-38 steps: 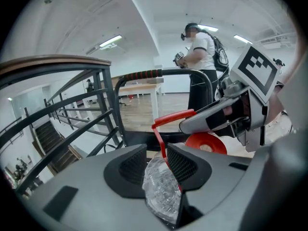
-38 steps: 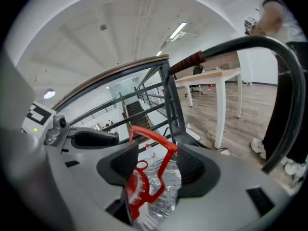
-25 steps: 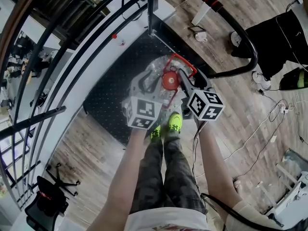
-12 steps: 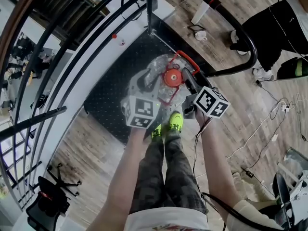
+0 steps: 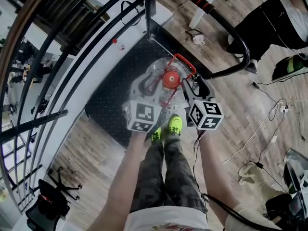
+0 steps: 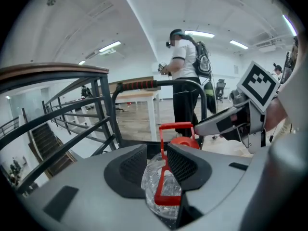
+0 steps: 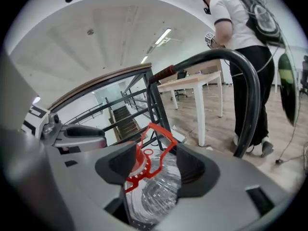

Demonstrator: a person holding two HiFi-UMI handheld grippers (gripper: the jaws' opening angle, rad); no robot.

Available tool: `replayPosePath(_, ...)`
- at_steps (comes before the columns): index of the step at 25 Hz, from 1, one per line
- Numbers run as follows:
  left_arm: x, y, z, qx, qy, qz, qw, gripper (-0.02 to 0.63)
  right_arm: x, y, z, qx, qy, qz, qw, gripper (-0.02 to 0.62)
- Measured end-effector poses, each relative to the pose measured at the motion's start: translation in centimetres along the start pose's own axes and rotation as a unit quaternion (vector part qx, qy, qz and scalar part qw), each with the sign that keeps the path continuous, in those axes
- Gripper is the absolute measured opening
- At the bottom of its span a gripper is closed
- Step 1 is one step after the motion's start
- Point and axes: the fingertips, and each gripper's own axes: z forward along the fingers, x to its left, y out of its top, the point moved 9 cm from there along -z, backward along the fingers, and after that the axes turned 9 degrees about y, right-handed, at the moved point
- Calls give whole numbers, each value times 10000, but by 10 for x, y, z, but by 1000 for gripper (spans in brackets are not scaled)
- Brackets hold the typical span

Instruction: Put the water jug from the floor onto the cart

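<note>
- Wood-plank flooring [image 5: 86, 153] and a black stair railing [image 5: 72, 47] framed the scene as looked down on from the head view.
- A cart was parked beside the railing, its black studded deck [image 5: 113, 93] bare at the near edge and its black push handle [image 5: 243, 44] curved over the far side.
- The water jug [image 5: 159, 78], clear-bodied with a red cap [image 5: 169, 79] and a red carry handle [image 5: 185, 61], was seen over the cart deck, gripped from both sides; whether its base rested on the deck could not be told.
- The left gripper [image 6: 161, 170] was held partly open, its jaws clamped on the jug's clear body with the red handle strap running up between them.
- The right gripper [image 7: 156, 170] was likewise closed on the jug, its jaws pressed to the clear body just beside the cap and the red handle.
- Both marker cubes were pictured side by side above the person's bright green shoes [image 5: 175, 123].
- A second person [image 6: 185, 81] in a white shirt and dark trousers was caught standing beyond the cart handle, near a white table [image 7: 197, 85].
</note>
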Motion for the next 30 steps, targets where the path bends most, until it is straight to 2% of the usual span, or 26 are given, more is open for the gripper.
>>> replayPosePath(5,-8,25,-17,-191,-182,-43,9996,112,17,17,-16,98,231,-336,9991,259)
replayPosePath(10,-21,50,-42,-413,-455,-264,9978,110,41,40,-34,-123,562,-424,9974,243)
replayPosePath(11,-24,55,-47,-440,-496,-313,9973,110,45,45,-39,-158,611,-424,9971,228)
replayPosePath(13,-31,65,-55,-499,-580,-320,9966,109,53,53,-50,-208,697,-479,9962,131)
replayPosePath(16,-38,81,-69,-601,-671,-316,9954,110,65,65,-65,-288,806,-546,9948,82)
replayPosePath(22,-45,103,-102,-691,-833,-301,9937,110,93,79,-92,-311,909,-681,9930,60)
replayPosePath(30,-42,129,-144,-795,-763,-390,9931,109,128,104,-123,-482,1003,-858,9901,37)
